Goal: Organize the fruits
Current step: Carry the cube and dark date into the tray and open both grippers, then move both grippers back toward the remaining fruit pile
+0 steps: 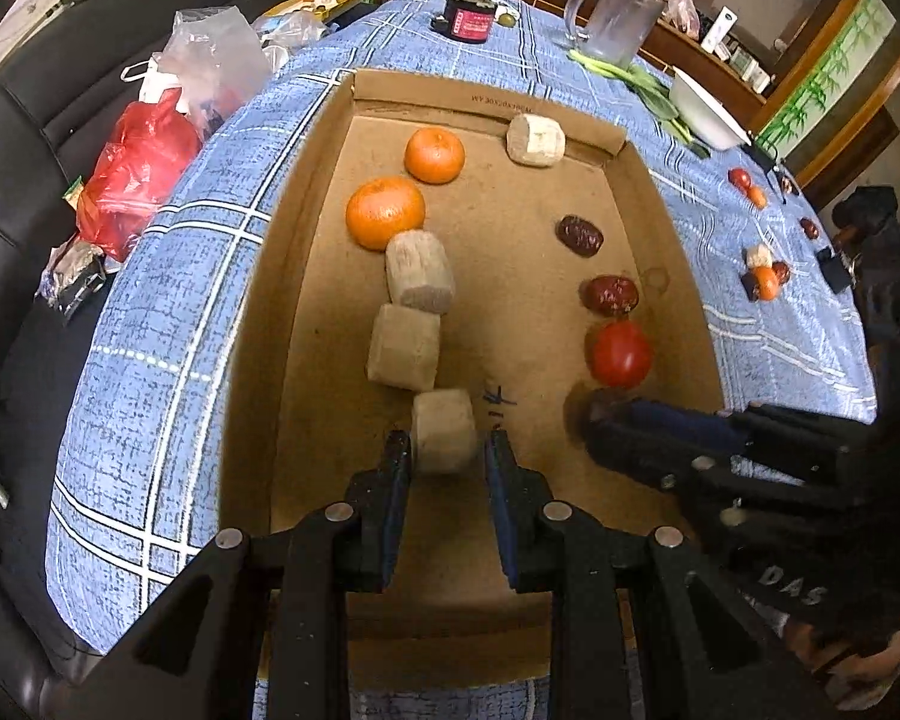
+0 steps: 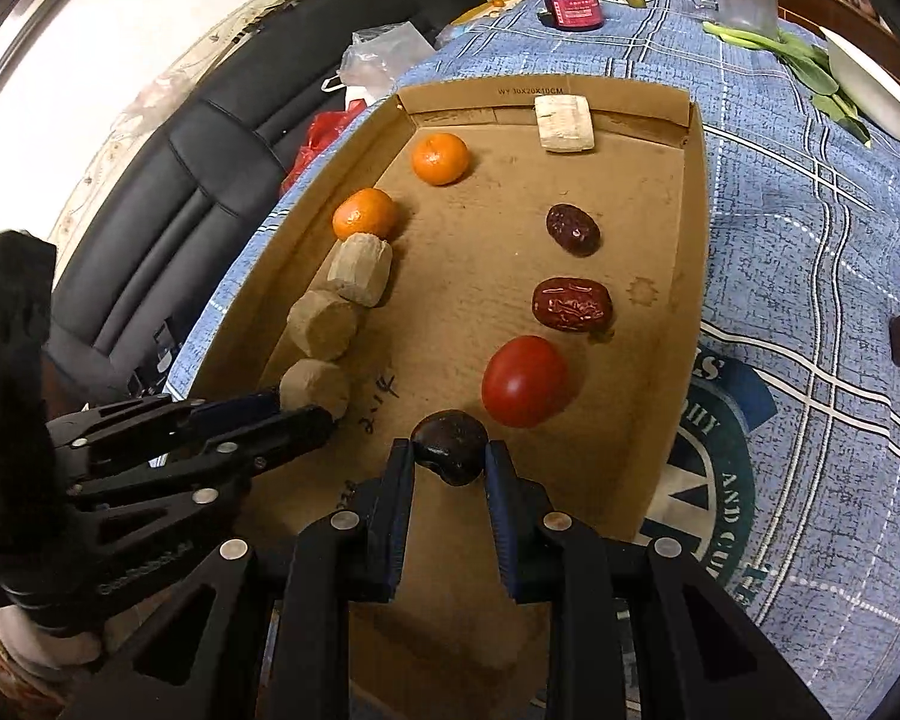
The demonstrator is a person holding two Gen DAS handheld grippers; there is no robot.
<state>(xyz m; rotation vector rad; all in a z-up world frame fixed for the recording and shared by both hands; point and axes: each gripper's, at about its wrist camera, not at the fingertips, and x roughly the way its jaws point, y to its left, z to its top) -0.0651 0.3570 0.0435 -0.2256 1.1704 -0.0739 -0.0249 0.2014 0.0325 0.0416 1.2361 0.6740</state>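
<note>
Shallow brown cardboard tray [image 1: 306, 276] on blue plaid desk [image 1: 150, 324]. Left hand-held gripper [image 1: 447, 450] clamps a beige cut cane chunk [image 1: 444, 429], nearest in a row of chunks. Right hand-held gripper [image 2: 449, 457] pinches a dark glossy date [image 2: 450, 444] just before a red tomato [image 2: 525, 381].

tan chunk [image 1: 444, 429] | dark date [image 2: 450, 447] | both low in cardboard tray [image 2: 660, 228]

Warm indoor light, soft shadows, strong fisheye bending, dark vignetted corners, slightly soft detail.
</note>
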